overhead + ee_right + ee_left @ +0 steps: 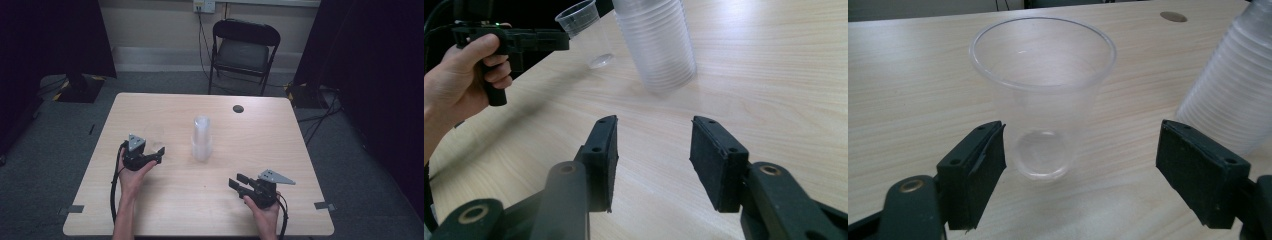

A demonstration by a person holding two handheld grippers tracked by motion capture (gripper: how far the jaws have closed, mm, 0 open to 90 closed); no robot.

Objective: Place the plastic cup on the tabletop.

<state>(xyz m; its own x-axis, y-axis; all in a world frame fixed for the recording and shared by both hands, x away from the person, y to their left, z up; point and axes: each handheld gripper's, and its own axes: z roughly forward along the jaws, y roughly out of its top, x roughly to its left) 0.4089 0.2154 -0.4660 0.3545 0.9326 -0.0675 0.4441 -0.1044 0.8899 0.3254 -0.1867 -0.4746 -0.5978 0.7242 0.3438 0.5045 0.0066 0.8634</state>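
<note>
Cup and stack stand on the surface in the high view, the single cup left of middle, the stack at the middle, near each other but apart. The left gripper is just beside the cup with its jaws apart. The right gripper rests lower right, well apart from both, jaws also apart.

In the left gripper view, the cup is upright between the open jaws, mouth up, so its long axis is vertical; neither jaw touches it. It is clear thin plastic and looks empty, so it is probably very light, smooth and easy to crush or tip. A gentle hold on the wall, below the rim where it is stiffer, seems the best place. The stack is at the right, close to it.

In the right gripper view, the jaws are open over bare surface. The stack stands ahead, ribbed, many cups nested, also vertical; it should be heavier and stiffer than one cup. The cup and the left gripper are beyond it.
</note>
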